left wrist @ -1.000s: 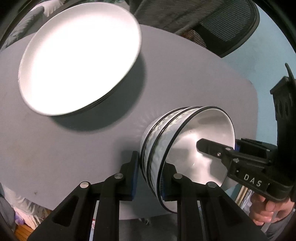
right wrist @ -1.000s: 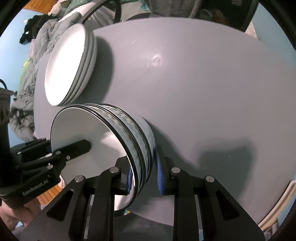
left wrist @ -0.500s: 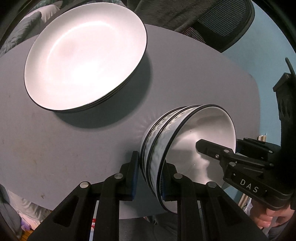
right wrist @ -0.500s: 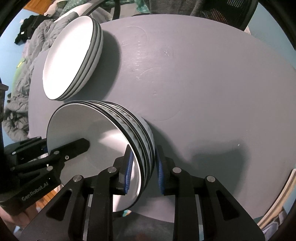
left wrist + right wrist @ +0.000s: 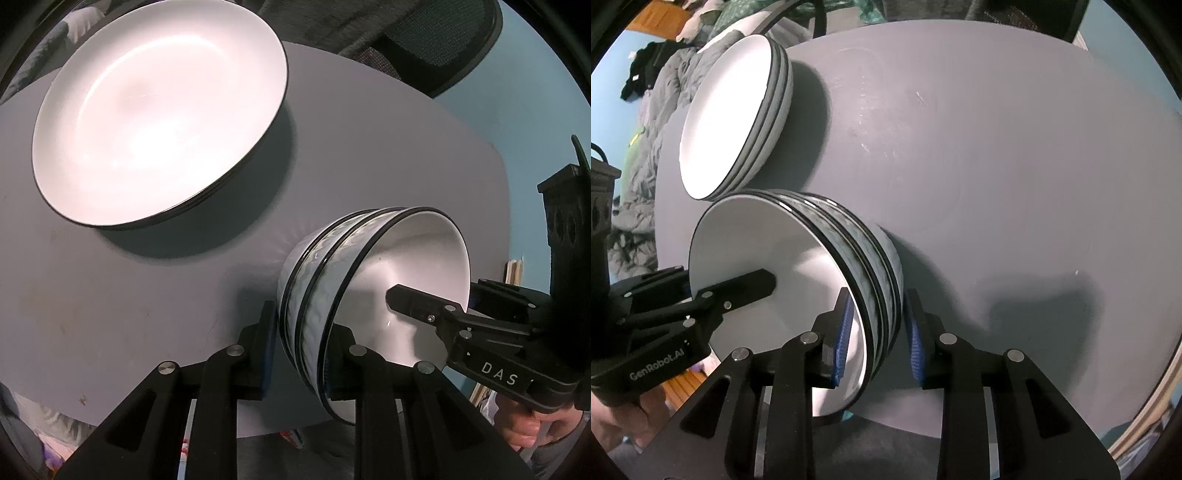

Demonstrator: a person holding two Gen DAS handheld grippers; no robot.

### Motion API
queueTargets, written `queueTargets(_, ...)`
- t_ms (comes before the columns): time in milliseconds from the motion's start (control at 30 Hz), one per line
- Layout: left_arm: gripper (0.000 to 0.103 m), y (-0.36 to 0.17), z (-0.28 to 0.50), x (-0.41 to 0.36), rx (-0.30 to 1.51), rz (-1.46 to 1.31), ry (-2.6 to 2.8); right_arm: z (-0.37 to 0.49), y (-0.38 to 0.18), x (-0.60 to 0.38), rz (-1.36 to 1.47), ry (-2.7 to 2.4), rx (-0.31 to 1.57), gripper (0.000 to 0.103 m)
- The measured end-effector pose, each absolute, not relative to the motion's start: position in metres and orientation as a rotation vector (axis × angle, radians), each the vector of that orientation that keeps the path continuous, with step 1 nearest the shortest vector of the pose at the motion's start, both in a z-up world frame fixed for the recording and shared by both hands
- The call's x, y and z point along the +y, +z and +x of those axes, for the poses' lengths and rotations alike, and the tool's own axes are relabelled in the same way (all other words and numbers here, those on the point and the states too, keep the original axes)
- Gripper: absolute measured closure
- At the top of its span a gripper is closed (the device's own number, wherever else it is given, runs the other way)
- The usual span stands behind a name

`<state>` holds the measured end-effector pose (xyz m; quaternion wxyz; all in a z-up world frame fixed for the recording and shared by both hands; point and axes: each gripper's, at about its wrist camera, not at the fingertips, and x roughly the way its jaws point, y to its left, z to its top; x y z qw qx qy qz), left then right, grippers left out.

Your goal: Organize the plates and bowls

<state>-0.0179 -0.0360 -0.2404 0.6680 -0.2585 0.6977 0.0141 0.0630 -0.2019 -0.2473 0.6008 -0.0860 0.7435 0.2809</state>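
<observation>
Left wrist view: stack of bowls at the near edge of the round grey table, three nested as far as the rims show.
Bowl look: white glazed inside, pale wavy relief on the outer walls, thin black rims.
Bowl position: near side of the table, close to the plates but apart from them (whether the base touches the tabletop, cannot tell).
Left gripper: jaws clamped on the stack wall, one finger outside, the other inside the top bowl.
Right gripper: blue pads straddle the opposite wall; a gap shows beside the outer pad, jaws apart.
Plates: stack of white plates with dark rims, farther back on the table, flat.
Right wrist view: same plates show three layered edges.
Surroundings: office chair behind the table; grey bedding to one side.
</observation>
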Motion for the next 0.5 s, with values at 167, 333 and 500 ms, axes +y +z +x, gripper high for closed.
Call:
queueTargets(167,0.082,-0.242,-0.012,-0.039,1.583,-0.540,-0.013,0.059,-0.247,-0.210,-0.141,0.614,1.725,0.077)
queueTargets(333,0.081,-0.244,-0.011,-0.040,1.576,-0.525,-0.052,0.058,-0.244,-0.219,-0.092,0.586,1.708,0.080)
queueTargets(500,0.082,-0.241,-0.012,-0.044,1.574,-0.494,-0.049,0.054,-0.240,-0.224,-0.076,0.537,1.692,0.083)
